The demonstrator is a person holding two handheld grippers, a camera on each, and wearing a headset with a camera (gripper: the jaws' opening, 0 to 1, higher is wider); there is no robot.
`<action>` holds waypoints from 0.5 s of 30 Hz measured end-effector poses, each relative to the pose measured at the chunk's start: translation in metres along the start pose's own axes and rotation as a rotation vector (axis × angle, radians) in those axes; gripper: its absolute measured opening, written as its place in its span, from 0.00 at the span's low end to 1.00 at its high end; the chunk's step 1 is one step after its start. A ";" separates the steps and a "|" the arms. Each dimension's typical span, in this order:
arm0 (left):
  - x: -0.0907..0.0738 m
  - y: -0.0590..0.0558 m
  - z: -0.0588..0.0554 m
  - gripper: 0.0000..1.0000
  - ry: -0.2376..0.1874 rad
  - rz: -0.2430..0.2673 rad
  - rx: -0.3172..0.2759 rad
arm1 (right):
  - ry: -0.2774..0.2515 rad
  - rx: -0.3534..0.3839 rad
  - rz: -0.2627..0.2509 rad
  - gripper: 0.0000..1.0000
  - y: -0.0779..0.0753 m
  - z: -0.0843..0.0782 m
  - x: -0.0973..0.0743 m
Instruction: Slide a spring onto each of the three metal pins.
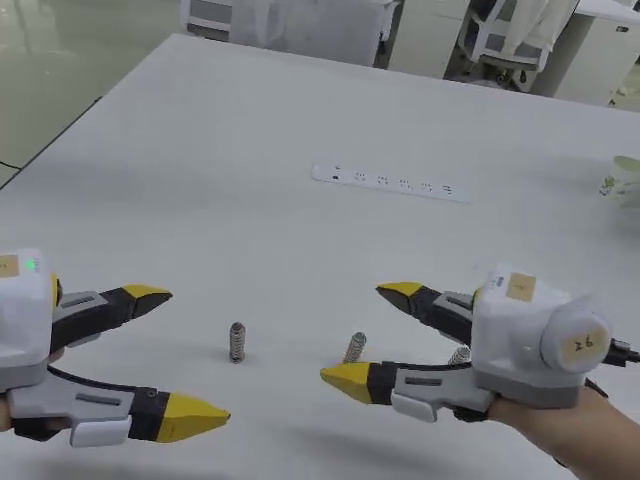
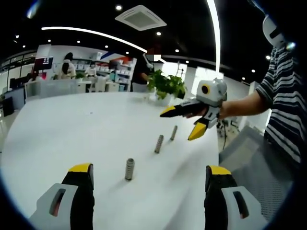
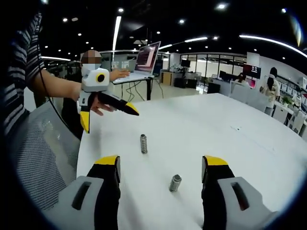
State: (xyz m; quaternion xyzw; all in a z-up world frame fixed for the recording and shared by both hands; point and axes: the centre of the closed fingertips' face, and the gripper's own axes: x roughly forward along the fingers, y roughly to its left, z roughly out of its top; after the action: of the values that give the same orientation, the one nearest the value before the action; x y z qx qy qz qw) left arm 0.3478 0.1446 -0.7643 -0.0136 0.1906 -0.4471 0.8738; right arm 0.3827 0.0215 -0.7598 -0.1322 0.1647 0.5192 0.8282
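Steel coils stand in a row on the white counter point(image 1: 300, 120). The middle spring point(image 1: 355, 347) leans a little, the left spring point(image 1: 237, 342) is well to one side of it, and the right spring point(image 1: 459, 355) is on the other side, half hidden. I cannot tell whether pins run inside them. A good next move is probably to nip the middle spring lightly near its top and straighten it without crushing the coils. The right gripper point(image 1: 352, 332) flanks that spring and the left gripper point(image 1: 199, 352) hangs beyond the left spring, both with jaws spread wide and holding nothing.

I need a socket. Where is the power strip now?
Head view: the power strip lies flat on the table, farther away than the leftmost spring, slightly right of centre.
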 end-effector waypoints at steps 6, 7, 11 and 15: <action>0.005 -0.010 0.005 0.94 -0.011 -0.018 0.010 | -0.007 0.040 -0.065 0.82 -0.008 -0.011 -0.020; 0.005 -0.010 0.005 0.95 -0.012 -0.019 0.010 | -0.011 0.043 -0.076 0.84 -0.010 -0.013 -0.024; 0.005 -0.009 0.006 0.96 -0.017 -0.017 0.010 | -0.015 0.062 -0.104 0.93 -0.015 -0.019 -0.038; 0.001 -0.006 0.008 0.97 -0.024 -0.005 0.012 | -0.003 0.111 -0.133 0.99 -0.024 -0.035 -0.054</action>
State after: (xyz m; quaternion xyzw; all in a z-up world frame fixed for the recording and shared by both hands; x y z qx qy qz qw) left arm 0.3463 0.1389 -0.7564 -0.0143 0.1774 -0.4504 0.8749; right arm 0.3778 -0.0463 -0.7683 -0.0960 0.1829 0.4534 0.8670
